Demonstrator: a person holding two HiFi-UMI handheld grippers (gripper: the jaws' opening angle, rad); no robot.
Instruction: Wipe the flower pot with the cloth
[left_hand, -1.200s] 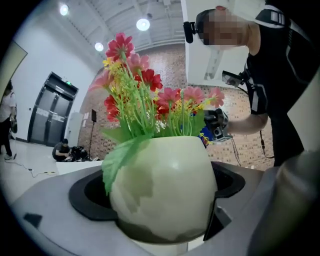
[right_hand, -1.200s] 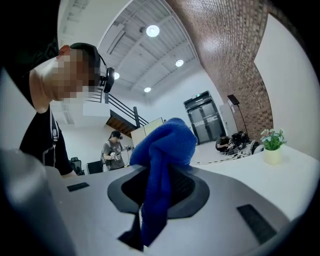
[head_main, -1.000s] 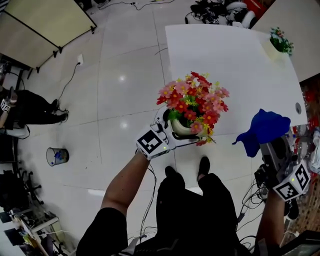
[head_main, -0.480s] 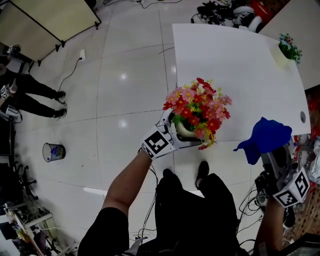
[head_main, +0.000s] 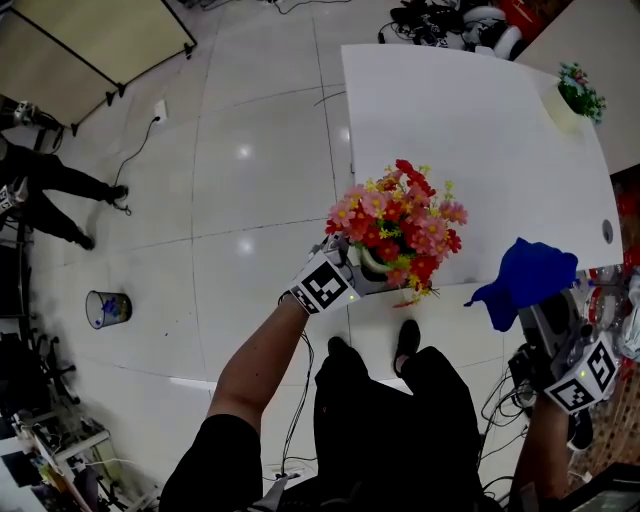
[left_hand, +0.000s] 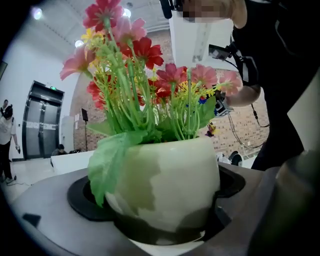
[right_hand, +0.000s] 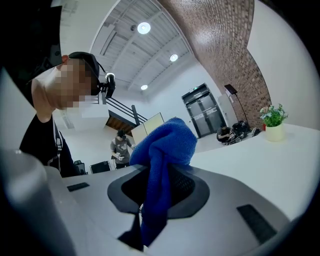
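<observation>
Blue cloth (head_main: 530, 275), one, pinched in right claw (right_hand: 156, 196); left claw (head_main: 362, 276) clamps one flower pot (left_hand: 165, 180).

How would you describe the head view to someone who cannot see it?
Seen from above, a person holds a flower pot of pink and red flowers in the left claw and a blue cloth in the right claw, near a white table.

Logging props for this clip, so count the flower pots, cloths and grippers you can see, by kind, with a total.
Flower pots: 2 (held pot, small pot on table)
Cloths: 1 (blue cloth)
Grippers: 2 (left gripper, right gripper)
Total: 5
</observation>
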